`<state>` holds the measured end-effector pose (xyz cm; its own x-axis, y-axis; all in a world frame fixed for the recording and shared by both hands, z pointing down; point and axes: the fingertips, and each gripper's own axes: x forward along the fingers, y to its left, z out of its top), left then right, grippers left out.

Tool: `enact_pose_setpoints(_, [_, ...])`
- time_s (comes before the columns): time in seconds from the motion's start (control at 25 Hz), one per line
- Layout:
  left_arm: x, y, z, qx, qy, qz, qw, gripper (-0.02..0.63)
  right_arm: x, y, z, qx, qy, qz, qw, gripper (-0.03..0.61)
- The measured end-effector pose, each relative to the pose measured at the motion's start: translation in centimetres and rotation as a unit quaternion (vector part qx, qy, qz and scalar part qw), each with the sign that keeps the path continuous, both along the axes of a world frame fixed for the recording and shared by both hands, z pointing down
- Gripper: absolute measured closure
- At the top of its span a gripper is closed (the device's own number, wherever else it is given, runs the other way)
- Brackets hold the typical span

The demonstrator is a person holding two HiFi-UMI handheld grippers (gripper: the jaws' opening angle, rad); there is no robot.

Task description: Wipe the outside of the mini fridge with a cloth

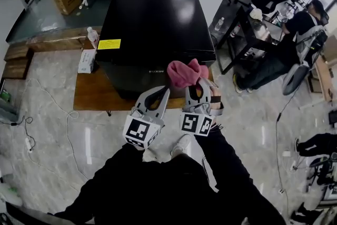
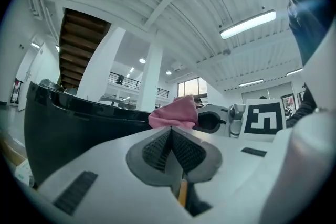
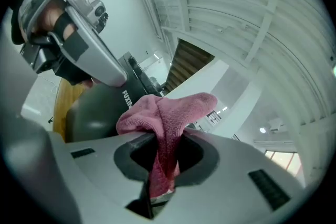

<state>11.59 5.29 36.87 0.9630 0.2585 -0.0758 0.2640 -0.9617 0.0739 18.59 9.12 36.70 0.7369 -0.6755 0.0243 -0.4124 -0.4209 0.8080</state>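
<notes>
Mini fridge [image 1: 152,29], black, sat on a low wooden platform [image 1: 92,93], its front toward the person. Left gripper [image 1: 164,91] hung just before the fridge front, jaws pressed together on nothing. Right gripper [image 1: 199,83] pinched the pink cloth [image 1: 185,72] tight, at the fridge's top front edge. Wiping looked barely begun. The next move calls for pressing the cloth flat and dragging it across.

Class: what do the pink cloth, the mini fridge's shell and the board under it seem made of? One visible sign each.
Pink cloth: terry or microfibre, fuzzy nap. Mini fridge: glossy black shell, probably painted metal or plastic; ceiling light reflects. Board: apparently wood, brown, matte.
</notes>
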Motion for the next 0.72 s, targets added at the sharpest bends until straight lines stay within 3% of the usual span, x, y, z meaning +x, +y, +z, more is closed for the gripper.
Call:
enact_pose_setpoints(0.4, [3.6, 1.4, 2.5, 0.023, -0.012, -0.022, 0.9994, 0.607, 3.0, 0.4, 2.9, -0.001, 0.034, -0.035, 0.999, 0.514])
enact_pose_setpoints(0.72, [4.6, 1.1, 5.9, 0.018, -0.035, -0.047, 0.9981, 0.607, 3.5, 0.6, 7.1, -0.013, 0.0, -0.06, 0.998, 0.514])
